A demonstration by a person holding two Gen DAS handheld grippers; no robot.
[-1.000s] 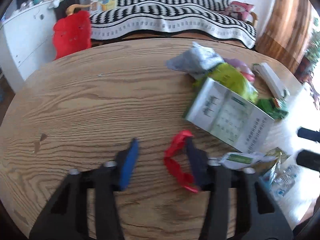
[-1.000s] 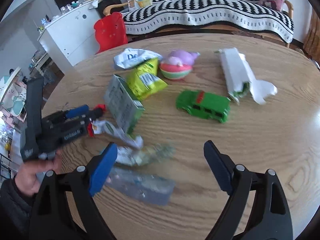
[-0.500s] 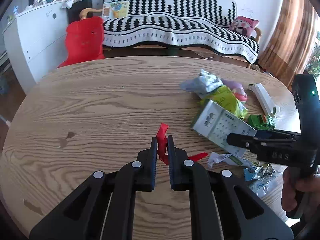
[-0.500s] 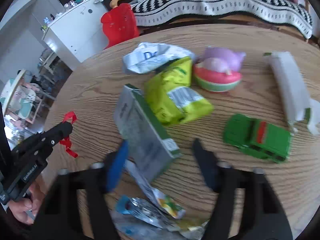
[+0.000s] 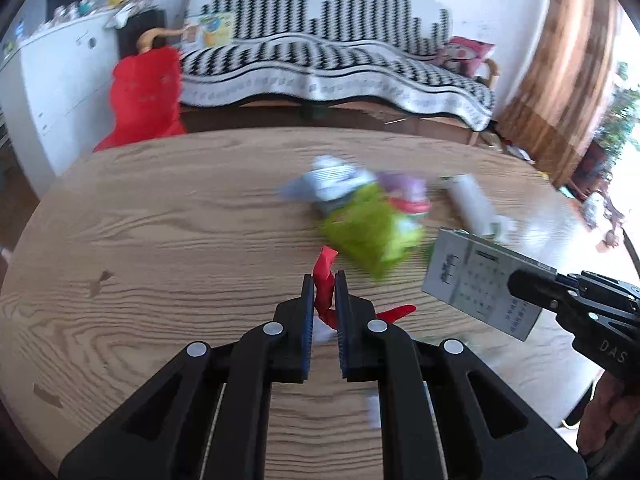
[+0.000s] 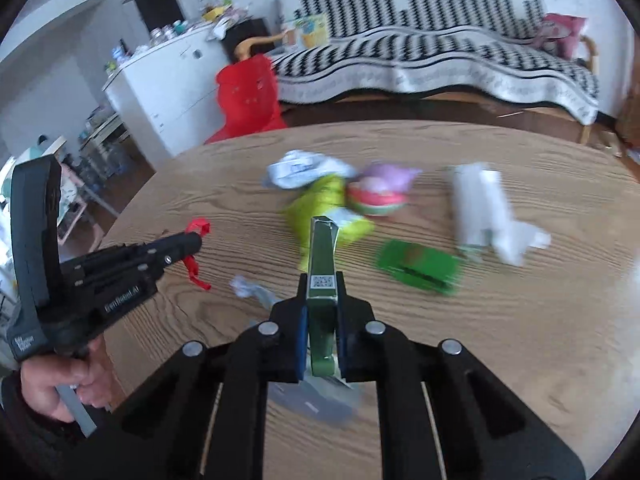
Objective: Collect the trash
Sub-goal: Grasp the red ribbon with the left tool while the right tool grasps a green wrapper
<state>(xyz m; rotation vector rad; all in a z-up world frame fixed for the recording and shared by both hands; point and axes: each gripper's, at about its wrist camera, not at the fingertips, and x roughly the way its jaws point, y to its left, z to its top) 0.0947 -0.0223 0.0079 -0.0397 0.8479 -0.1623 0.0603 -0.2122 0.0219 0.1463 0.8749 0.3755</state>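
1. The left gripper (image 5: 323,292) is clamped on a red strip (image 5: 323,280) of wrapper. The strip sticks out forward beyond the tips, and a loose tail hangs out to the right side of the jaws.
2. The right gripper (image 6: 320,304) has just been closing. It now pinches a flat grey-and-green carton (image 6: 322,264) by its narrow edges.
3. The carton's long axis runs forward along the right gripper's fingers, with its far end well beyond the tips. In the left wrist view the carton (image 5: 480,284) appears clear of the tabletop (image 5: 160,240).
4. Both loads are in hand. No bin or bag for the trash is identifiable in either view, so its direction from the grippers cannot be stated.
5. Remaining trash, relative to the right gripper:
   - A crumpled clear wrapper (image 6: 256,292) lies just left of the tips, between the two grippers.
   - A yellow-green bag (image 6: 320,204) and a white-blue bag (image 6: 304,168) lie ahead, beyond the carton's far end.
   - A torn white box (image 6: 484,208) lies ahead and to the right.
6. A green toy car (image 6: 420,266) sits just right of the tips. It is probably not trash.
7. Judgement: the clear wrapper is about equally reachable for either hand; the white box suits the right hand.
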